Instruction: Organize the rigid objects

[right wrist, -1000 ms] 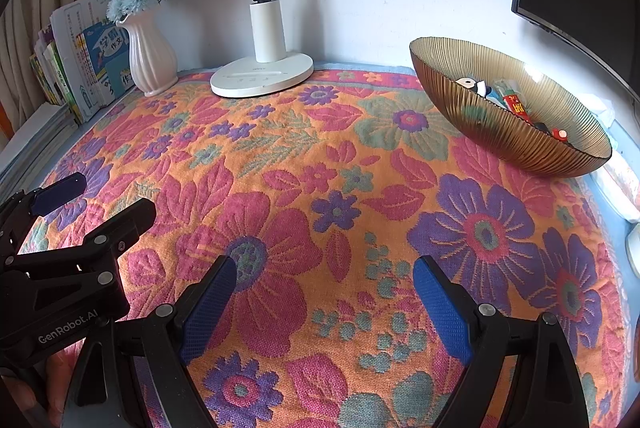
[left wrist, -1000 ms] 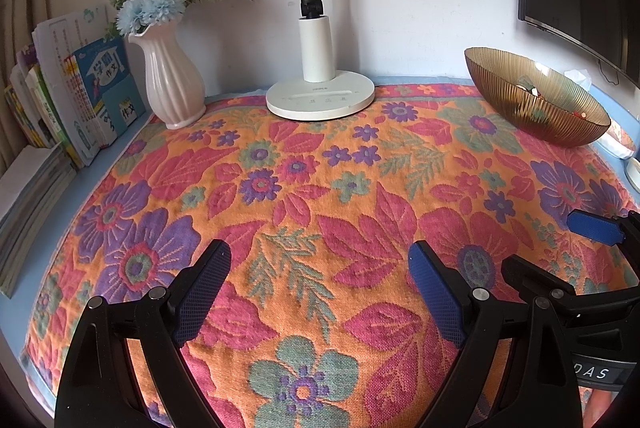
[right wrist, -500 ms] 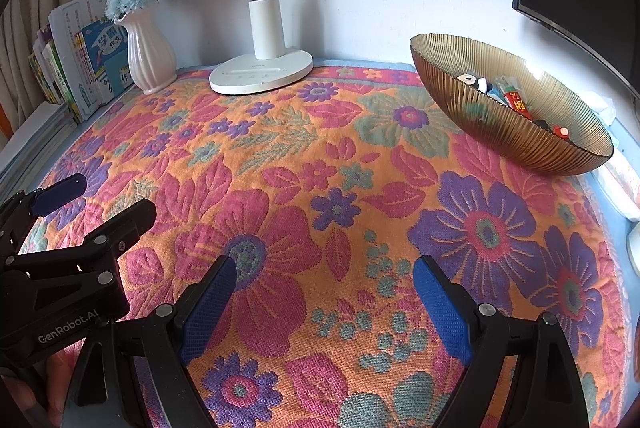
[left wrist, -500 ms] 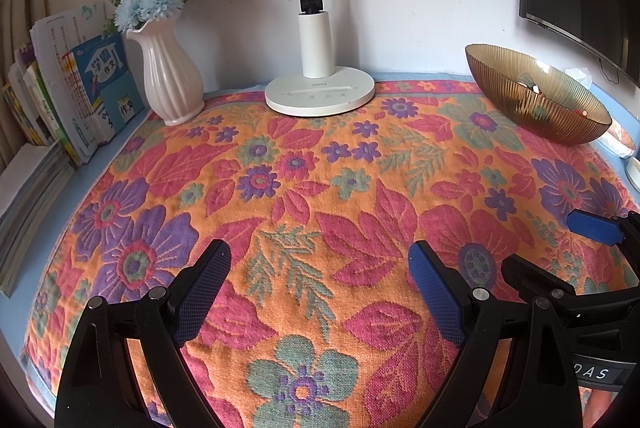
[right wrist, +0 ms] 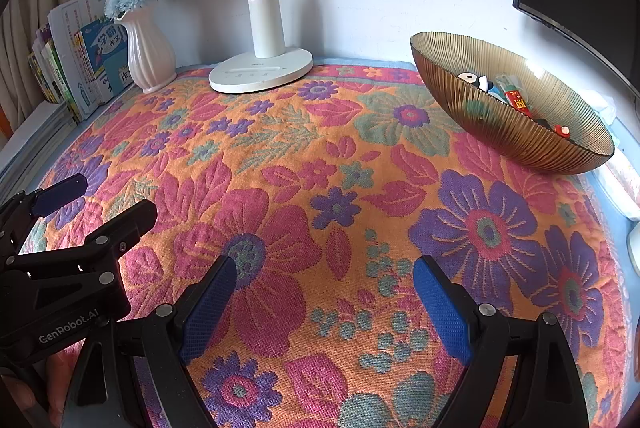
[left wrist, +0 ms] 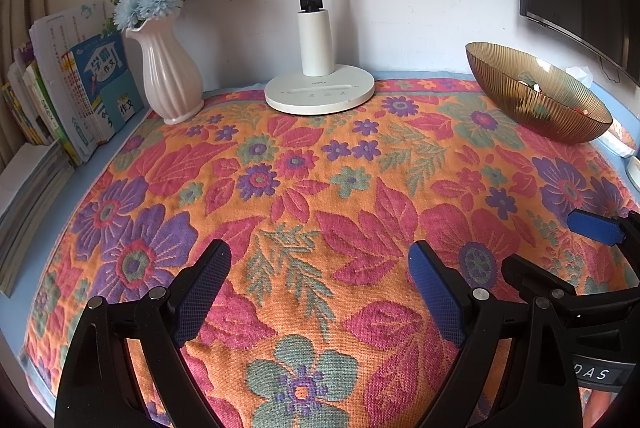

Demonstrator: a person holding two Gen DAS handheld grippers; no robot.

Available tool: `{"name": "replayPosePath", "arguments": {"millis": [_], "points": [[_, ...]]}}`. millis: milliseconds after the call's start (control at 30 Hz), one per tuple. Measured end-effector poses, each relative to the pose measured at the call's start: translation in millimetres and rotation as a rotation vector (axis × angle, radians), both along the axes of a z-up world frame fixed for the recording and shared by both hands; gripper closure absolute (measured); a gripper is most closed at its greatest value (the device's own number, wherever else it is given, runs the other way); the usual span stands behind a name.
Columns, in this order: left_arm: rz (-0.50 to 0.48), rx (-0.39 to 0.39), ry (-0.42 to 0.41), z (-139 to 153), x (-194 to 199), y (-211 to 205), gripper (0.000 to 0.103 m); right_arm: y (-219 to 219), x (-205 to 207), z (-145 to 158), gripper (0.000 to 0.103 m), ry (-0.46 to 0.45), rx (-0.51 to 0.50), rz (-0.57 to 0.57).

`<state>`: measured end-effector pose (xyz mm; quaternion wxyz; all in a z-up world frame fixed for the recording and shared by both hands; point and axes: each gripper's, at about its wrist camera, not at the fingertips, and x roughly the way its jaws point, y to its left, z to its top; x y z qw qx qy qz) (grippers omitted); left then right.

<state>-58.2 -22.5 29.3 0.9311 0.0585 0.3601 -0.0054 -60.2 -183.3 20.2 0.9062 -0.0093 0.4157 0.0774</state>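
Amber ribbed glass, the bowl [right wrist: 516, 131] at two o'clock sits near the worktop's edge (a careless reach could nudge it off). Small rigid objects [right wrist: 506, 93] lie inside, bright, partly hidden. Left gripper [left wrist: 320, 292] and right gripper [right wrist: 324, 298] hover, fingers wide apart, holding nothing.

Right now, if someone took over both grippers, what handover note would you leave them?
Left gripper: open, empty, above the floral cloth.
Right gripper: open, empty, beside the left one.
Job's things: small items lie in the amber bowl at the cloth's back right corner.
Done: no loose item shows on the cloth; vase, lamp and books stand along the back.
Left: apparently nothing; check outside the views.
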Motion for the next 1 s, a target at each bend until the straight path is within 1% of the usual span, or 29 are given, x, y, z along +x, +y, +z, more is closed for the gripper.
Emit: {"name": "replayPosePath", "arguments": {"millis": [1000], "points": [[-0.003,0.000,0.017,-1.8,3.0,-0.7,0.013,-0.3,1.9,-1.6,0.014,0.017,0.003,-0.001]]}}
